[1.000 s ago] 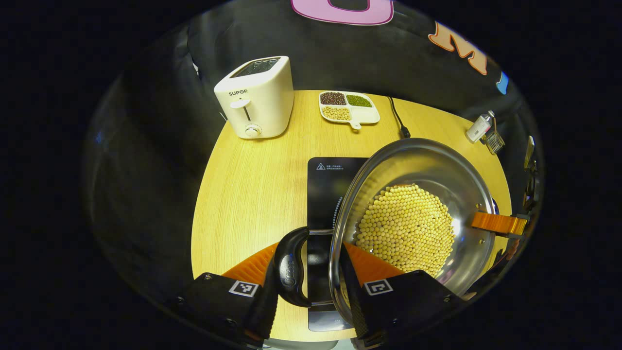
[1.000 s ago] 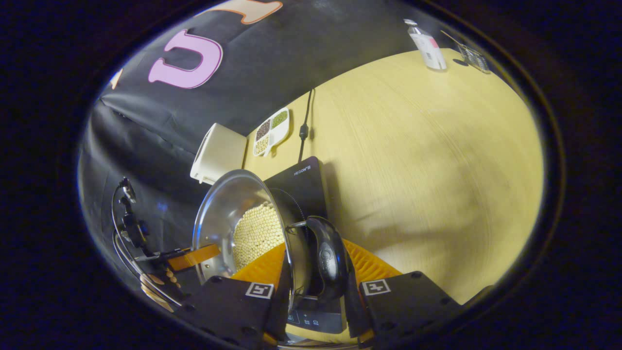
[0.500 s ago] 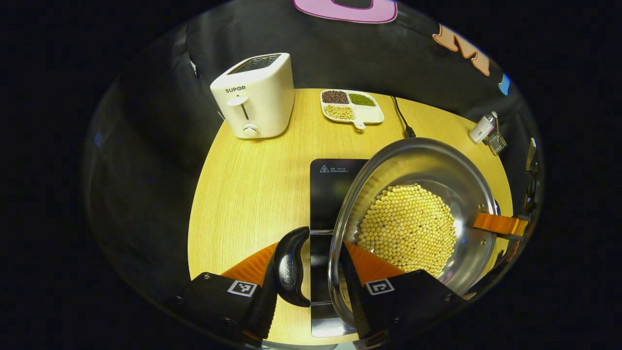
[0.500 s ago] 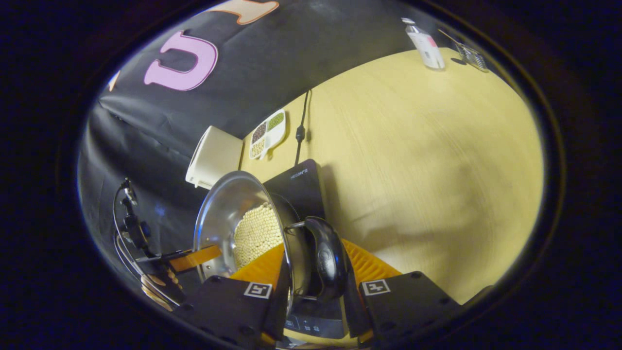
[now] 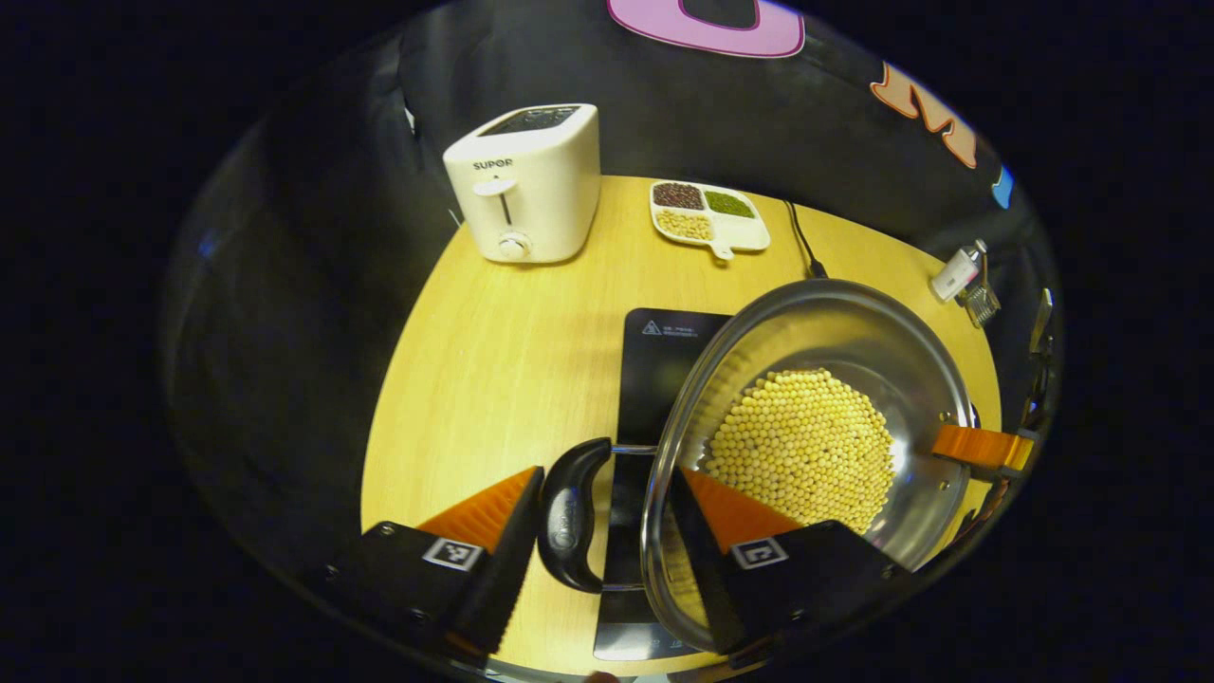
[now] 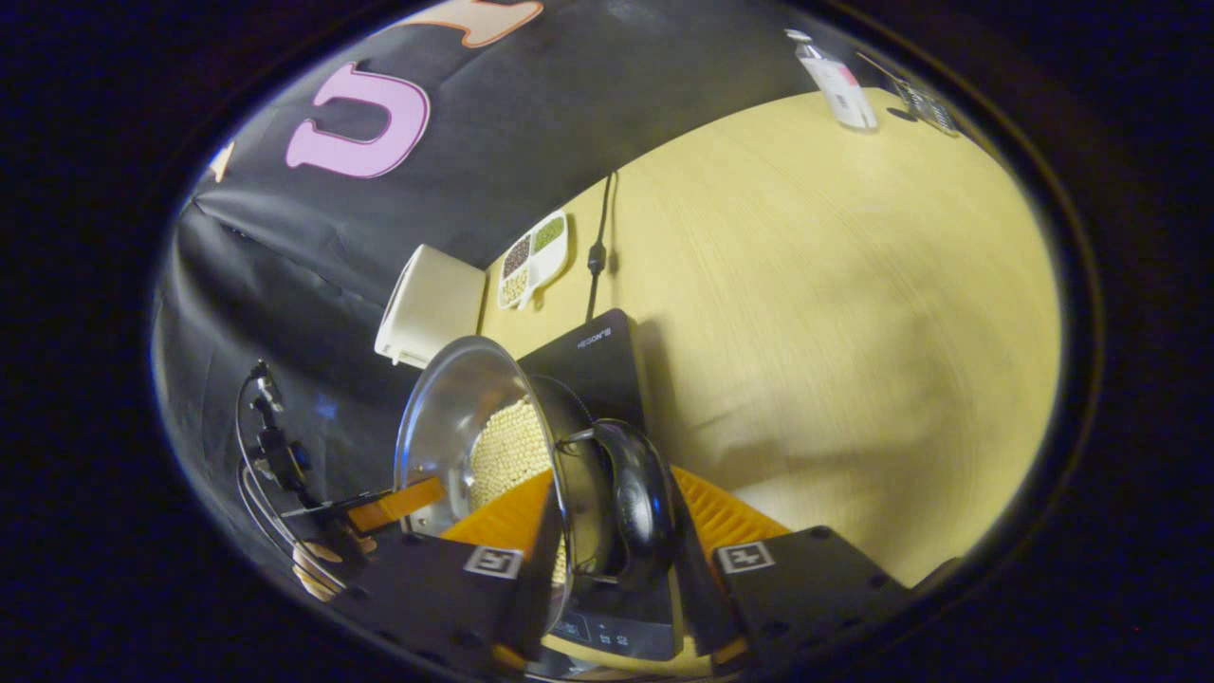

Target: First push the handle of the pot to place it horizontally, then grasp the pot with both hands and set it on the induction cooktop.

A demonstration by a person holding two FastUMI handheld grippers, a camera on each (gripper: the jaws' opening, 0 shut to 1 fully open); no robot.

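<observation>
Left tongs (image 5: 607,531): spread apart about the pot's (image 5: 816,446) black side handle (image 5: 569,517), a gap seen beside the handle. Right tongs (image 6: 612,555): clamped on the opposite handle (image 6: 637,498) and rim. Pot, soybean-filled, held over the induction cooktop (image 5: 654,379). Toaster (image 5: 526,180) at 11 o'clock on the worktop (image 5: 493,360).

- pretty much a mock kitchen set up in a booth
- wooden worktop (image 5: 493,360) with a toaster (image 5: 526,182), induction cooktop (image 5: 654,379), tray of beans (image 5: 709,216)
- black cloth wall (image 5: 664,104) behind
</observation>
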